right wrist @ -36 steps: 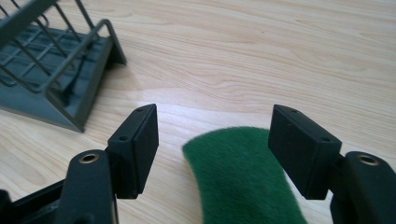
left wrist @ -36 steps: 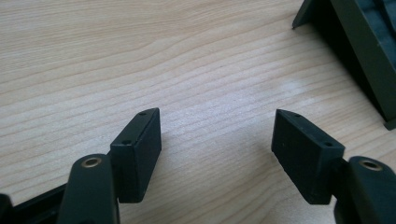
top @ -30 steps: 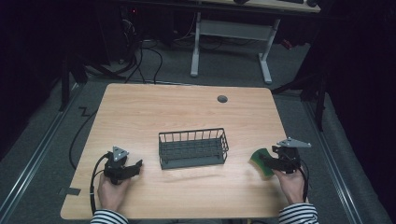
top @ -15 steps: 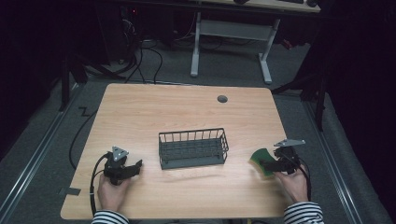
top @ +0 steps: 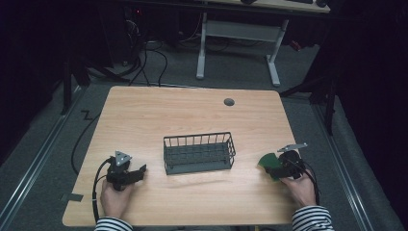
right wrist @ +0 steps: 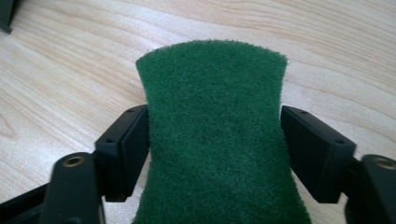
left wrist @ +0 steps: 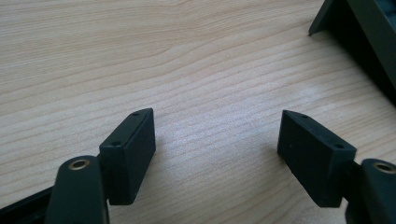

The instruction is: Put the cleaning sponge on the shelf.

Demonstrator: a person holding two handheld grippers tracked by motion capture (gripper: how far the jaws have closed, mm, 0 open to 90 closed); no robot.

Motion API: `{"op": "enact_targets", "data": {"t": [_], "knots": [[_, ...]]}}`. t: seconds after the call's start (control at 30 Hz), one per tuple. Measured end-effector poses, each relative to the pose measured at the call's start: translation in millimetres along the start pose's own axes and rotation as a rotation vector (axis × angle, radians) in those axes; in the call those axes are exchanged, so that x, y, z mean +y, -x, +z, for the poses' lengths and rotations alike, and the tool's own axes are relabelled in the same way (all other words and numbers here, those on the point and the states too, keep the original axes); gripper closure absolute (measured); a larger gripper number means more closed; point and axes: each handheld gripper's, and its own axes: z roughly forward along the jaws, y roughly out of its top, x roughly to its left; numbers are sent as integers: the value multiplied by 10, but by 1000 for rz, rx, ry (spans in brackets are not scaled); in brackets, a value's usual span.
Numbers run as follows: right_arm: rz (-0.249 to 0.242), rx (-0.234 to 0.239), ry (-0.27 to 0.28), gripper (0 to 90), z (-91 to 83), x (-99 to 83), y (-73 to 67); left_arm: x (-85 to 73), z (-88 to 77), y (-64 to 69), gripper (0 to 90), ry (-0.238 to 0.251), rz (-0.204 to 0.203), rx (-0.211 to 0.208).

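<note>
A green scouring pad lies between the jaws of my right gripper. Both fingers press its sides, and the pad narrows where they squeeze it. These jaws have just been closing on the pad. In the high view the pad sticks out to the left of my right gripper, low over the table near its right edge. My left gripper stands open over bare wood with nothing between its jaws. It shows at the front left in the high view. A dark wire basket stands between the two grippers.
The wooden table has a round cable hole at the back. A corner of the basket shows at the upper right of the left gripper view. Beyond the table stand a desk frame and cables on the floor.
</note>
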Motion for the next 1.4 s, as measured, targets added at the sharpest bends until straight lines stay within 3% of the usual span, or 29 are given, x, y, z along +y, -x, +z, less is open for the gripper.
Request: {"op": "enact_targets", "data": {"t": [0.23, 0.63, 1.03, 1.4], "knots": [[2, -3, -1, 303, -18, 1, 4, 0, -2, -4, 282, 0, -2, -2], [30, 2, 61, 306, -172, 22, -7, 0, 0, 1, 281, -1, 1, 1], [19, 14, 140, 306, -334, 192, -96, 0, 0, 1, 276, -1, 1, -1], [8, 36, 167, 306, -425, 339, -168, 0, 0, 0, 274, 0, 0, -3]]}}
